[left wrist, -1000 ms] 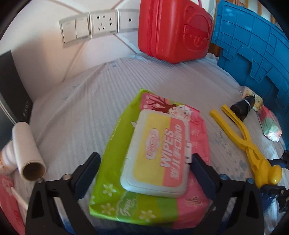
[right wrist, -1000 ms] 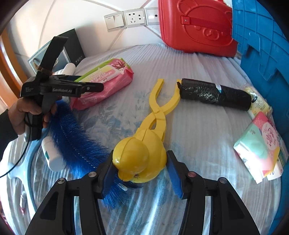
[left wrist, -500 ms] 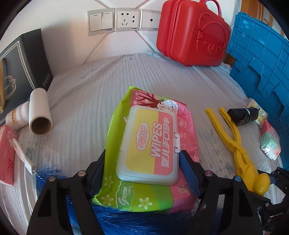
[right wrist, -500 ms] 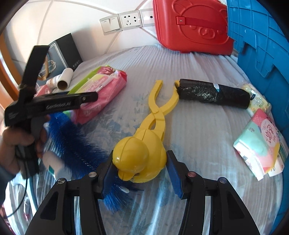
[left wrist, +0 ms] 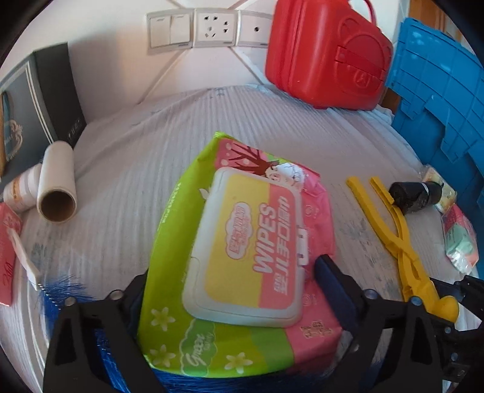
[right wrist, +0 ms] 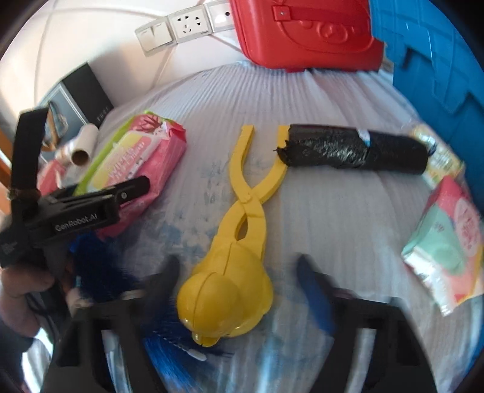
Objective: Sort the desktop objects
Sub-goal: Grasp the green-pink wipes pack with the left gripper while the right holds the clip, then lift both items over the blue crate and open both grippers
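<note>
Soft green-and-pink plastic wipes pack point(left wrist: 242, 263) lies between the left gripper point(left wrist: 239, 299)'s opening fingers, unpressed; squashy, best taken across its sides. Right of it, the right gripper point(right wrist: 239, 287)'s fingers straddle a rigid yellow duck-headed plastic clamp point(right wrist: 233, 272), apparently untouched.

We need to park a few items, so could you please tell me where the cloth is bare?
Bare cloth lies between the wipes pack, the wall sockets and the red case. It is crowded around the yellow tongs and black roll.
</note>
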The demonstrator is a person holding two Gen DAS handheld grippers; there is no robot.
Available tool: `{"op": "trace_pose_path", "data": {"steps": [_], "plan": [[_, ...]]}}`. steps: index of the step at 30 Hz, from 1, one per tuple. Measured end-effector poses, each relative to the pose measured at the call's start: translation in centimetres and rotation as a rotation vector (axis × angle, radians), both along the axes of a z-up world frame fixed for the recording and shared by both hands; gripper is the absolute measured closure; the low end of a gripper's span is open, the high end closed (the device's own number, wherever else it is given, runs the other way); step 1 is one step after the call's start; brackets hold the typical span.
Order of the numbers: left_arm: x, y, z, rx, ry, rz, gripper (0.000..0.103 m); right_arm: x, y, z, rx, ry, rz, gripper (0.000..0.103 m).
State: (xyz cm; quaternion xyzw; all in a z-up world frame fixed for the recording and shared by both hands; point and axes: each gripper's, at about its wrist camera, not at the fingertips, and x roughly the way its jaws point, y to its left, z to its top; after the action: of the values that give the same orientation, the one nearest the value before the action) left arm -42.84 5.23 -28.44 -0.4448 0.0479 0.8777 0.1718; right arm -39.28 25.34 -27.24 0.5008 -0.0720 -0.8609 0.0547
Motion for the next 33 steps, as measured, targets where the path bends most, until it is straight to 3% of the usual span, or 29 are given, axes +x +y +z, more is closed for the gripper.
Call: {"op": "trace_pose_path", "data": {"steps": [3, 5, 8, 23, 29, 33], "plan": [[0.5, -0.2, 0.9, 0.011, 0.012, 0.025, 0.027, 1.2, -0.1, 0.1, 0.024, 0.023, 0.009, 0.052], [1.0, -0.6, 1.5, 0.034, 0.017, 0.033, 0.033, 2.2, -0.1, 0.6, 0.019, 0.050, 0.002, 0.052], [2.1, -0.1, 1.6, -0.017, 0.033, 0.007, 0.034, 2.8, 0.1, 1.3, -0.014, 0.051, -0.001, 0.052], [7.7, -3.3, 7.0, 0.015, 0.125, 0.041, 0.035, 6.7, 1.3, 5.8, -0.141, 0.083, -0.034, 0.053], [12.8, -4.0, 9.0, 0.027, 0.152, 0.057, 0.035, 10.2, 2.1, 5.9, -0.228, 0.055, -0.043, 0.053], [16.0, -3.8, 10.6, 0.034, 0.165, 0.064, 0.035, 12.4, 2.1, 7.4, -0.243, 0.084, -0.041, 0.053]]}}
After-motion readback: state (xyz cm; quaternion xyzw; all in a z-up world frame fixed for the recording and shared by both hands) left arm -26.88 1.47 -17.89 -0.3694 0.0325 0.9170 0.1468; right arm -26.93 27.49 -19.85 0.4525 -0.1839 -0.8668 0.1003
